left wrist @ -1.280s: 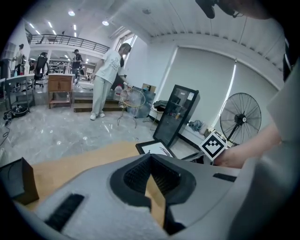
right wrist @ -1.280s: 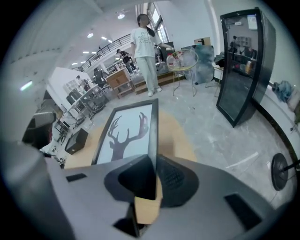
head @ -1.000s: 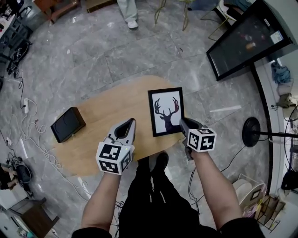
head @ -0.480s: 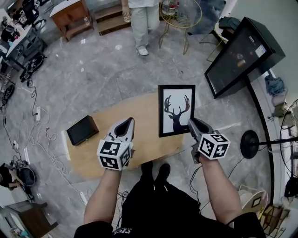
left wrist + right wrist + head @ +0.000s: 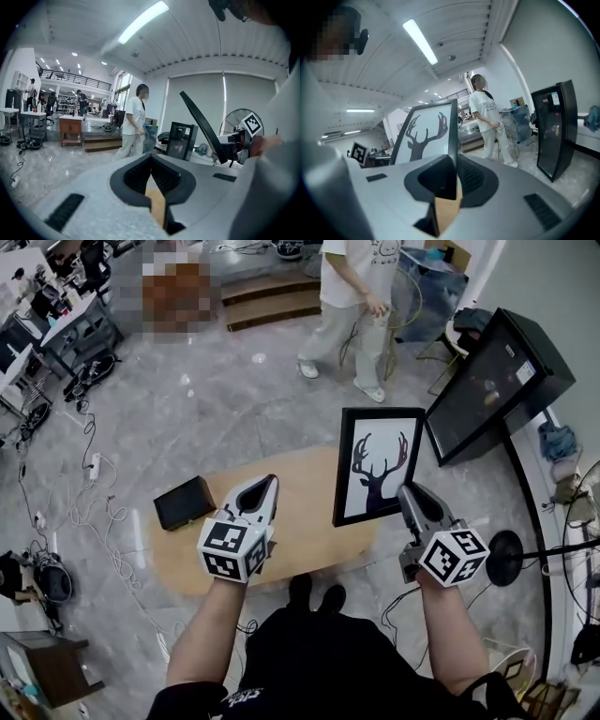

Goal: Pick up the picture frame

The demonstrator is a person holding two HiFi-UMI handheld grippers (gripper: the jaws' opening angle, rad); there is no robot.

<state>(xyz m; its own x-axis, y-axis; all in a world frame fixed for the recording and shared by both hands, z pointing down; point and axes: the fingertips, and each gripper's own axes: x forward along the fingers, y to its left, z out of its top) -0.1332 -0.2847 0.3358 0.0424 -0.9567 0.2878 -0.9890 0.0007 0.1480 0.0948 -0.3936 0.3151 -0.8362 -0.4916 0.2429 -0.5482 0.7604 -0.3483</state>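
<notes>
The picture frame (image 5: 378, 465), black-rimmed with a dark deer head on white, hangs upright in the air above the right end of the oval wooden table (image 5: 300, 521). My right gripper (image 5: 410, 491) is shut on its lower right edge. In the right gripper view the frame (image 5: 429, 133) rises from between the jaws of that gripper (image 5: 454, 159). My left gripper (image 5: 267, 486) hovers over the table's middle, shut, with nothing in it. The left gripper view shows its jaws (image 5: 151, 157) closed together and the frame's thin black edge (image 5: 201, 124) slanting at the right.
A black box (image 5: 185, 502) lies on the table's left end. A person (image 5: 352, 296) walks on the marble floor beyond the table. A tall black cabinet (image 5: 492, 381) stands at the right, a fan's round base (image 5: 503, 545) near my right arm. Cables run along the left.
Both grippers have risen. The frame has come up off the table with the right gripper and now hangs well above it. The person behind has walked to the right.
</notes>
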